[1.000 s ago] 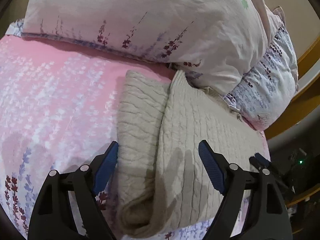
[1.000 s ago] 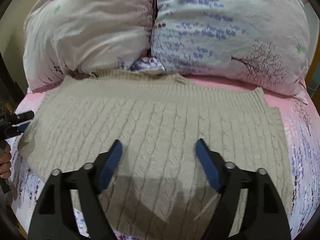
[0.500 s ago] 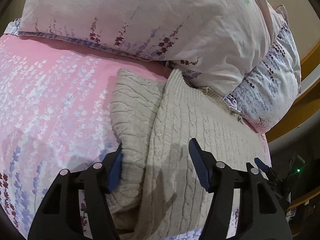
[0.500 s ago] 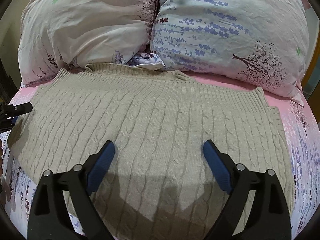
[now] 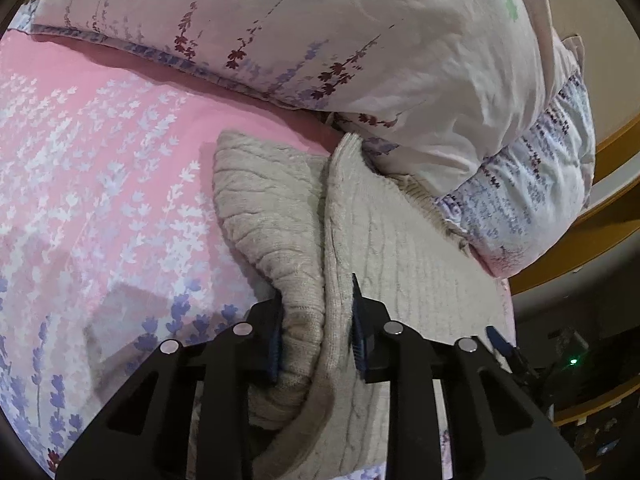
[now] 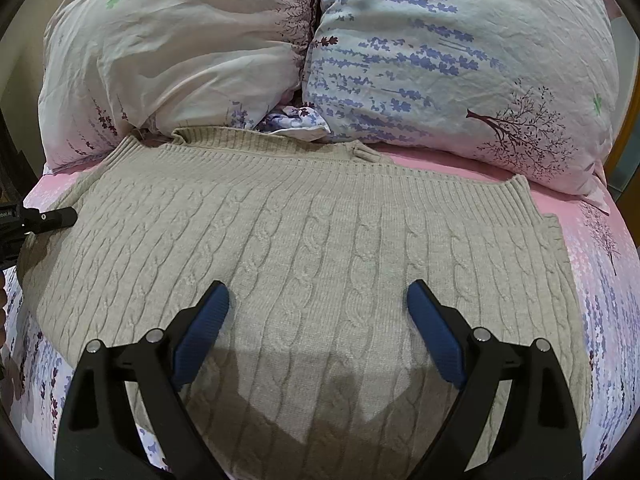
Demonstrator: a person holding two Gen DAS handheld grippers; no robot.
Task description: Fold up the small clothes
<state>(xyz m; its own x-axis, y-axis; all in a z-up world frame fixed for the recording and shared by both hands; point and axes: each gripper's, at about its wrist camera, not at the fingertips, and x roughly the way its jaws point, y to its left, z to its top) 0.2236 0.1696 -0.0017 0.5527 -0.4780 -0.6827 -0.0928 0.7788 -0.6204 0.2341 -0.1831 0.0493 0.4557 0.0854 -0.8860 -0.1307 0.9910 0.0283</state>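
Observation:
A beige cable-knit sweater (image 6: 320,240) lies flat on the pink bed, its ribbed edge against the pillows. In the left wrist view its sleeve (image 5: 272,208) lies folded beside the body (image 5: 400,248). My left gripper (image 5: 316,320) is shut on a bunched fold of the sweater where sleeve and body meet. My right gripper (image 6: 318,320) is open wide and empty, hovering just above the middle of the sweater. The left gripper's tip also shows in the right wrist view (image 6: 52,216) at the sweater's left edge.
Two large floral pillows (image 6: 180,52) (image 6: 460,52) stand at the head of the bed, touching the sweater's far edge. Pink flowered bedsheet (image 5: 100,160) spreads to the left. A wooden bed frame (image 5: 600,216) runs along the right.
My left gripper moved forward and closed on the sweater's fold by the sleeve. My right gripper opened a little wider and stayed over the sweater's middle.

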